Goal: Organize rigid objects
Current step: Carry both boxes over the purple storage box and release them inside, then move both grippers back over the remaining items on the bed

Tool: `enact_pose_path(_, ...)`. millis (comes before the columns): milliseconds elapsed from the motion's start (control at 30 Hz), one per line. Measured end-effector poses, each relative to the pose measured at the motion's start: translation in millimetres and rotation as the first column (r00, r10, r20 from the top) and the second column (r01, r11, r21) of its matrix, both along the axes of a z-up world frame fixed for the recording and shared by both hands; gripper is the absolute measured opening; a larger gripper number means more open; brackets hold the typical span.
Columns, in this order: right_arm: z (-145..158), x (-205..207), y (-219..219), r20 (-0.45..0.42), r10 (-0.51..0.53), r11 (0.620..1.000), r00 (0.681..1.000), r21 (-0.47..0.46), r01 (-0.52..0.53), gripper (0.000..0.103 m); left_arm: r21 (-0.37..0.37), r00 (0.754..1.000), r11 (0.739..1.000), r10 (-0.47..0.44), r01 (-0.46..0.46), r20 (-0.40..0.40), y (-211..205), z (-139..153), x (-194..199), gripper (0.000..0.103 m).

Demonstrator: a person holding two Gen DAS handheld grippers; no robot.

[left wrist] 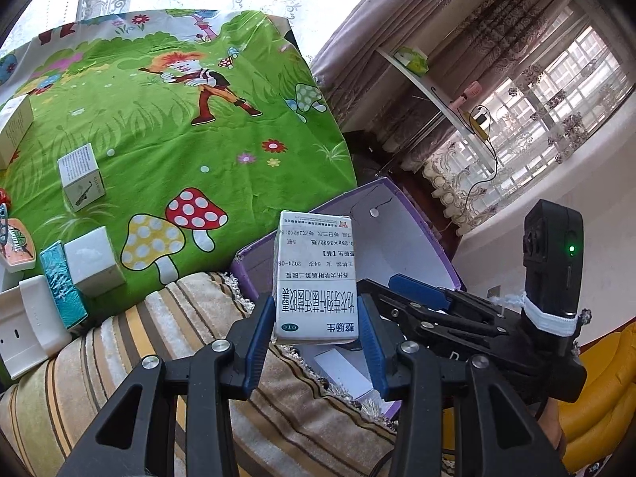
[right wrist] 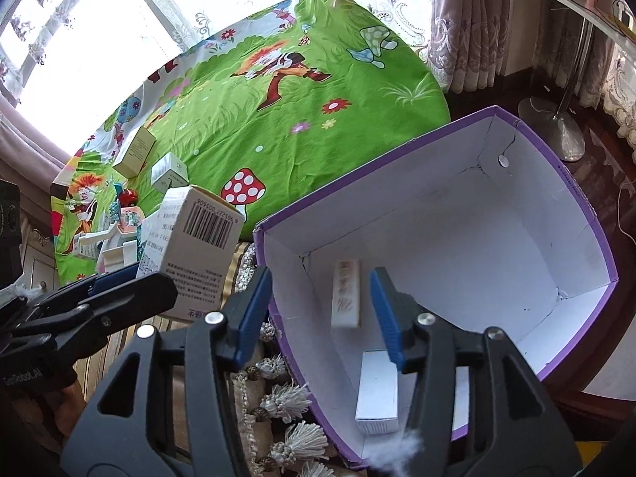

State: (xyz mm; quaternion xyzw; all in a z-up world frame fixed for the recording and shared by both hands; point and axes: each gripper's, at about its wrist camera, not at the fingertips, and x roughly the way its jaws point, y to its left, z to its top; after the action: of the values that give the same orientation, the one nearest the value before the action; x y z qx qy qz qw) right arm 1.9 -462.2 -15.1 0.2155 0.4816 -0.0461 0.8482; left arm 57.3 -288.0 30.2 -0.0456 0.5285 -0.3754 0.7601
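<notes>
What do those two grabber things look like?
Both are black plastic with silver screws and ribbed blue pads on the fingers. The left gripper and right gripper match. The right one carries a small black camera with a green light, tied on with white cloth.

In front of me a green cartoon-print cloth (left wrist: 206,127) covers the surface, with small cartons scattered along its left side: a pale tall box (left wrist: 15,127), a white printed box (left wrist: 81,177), a plain white cube (left wrist: 93,260) touching a teal packet (left wrist: 63,284), and a white plastic holder (left wrist: 28,330) at the edge.
</notes>
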Motion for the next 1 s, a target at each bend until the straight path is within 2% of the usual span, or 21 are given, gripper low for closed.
enact_pose_path(200,6.7,-5.3,-12.7,0.024,-0.049,0.999,0.999,-0.001,0.049,0.072,-0.01,1.0,1.0,-0.009,0.009,0.011,-8.4,2.1,1.8,0.045)
enact_pose_path(333,9.4,-4.5,-12.2,0.03,-0.043,0.999,0.999,-0.011,0.044,0.074,-0.005,1.0,1.0,-0.006,0.006,-0.026,-7.2,-4.3,3.8,0.046)
enact_pose_path(667,16.4,-4.8,-4.2,0.049,-0.023,0.999,0.999,-0.02,0.024,0.077,-0.036,0.999,0.998,0.044,-0.045,-0.027,22.5,1.0,1.3,0.046)
enact_pose_path(833,20.9,-3.5,3.9,0.058,-0.006,0.999,0.998,-0.054,0.009,0.081,-0.041,0.996,0.995,0.089,-0.089,0.012,44.3,9.8,-1.9,0.049)
enact_pose_path(1000,22.4,0.7,13.8,0.053,0.029,0.999,0.998,-0.043,-0.027,0.082,-0.023,0.989,0.99,0.138,-0.137,0.058,69.3,14.1,-7.6,0.05)
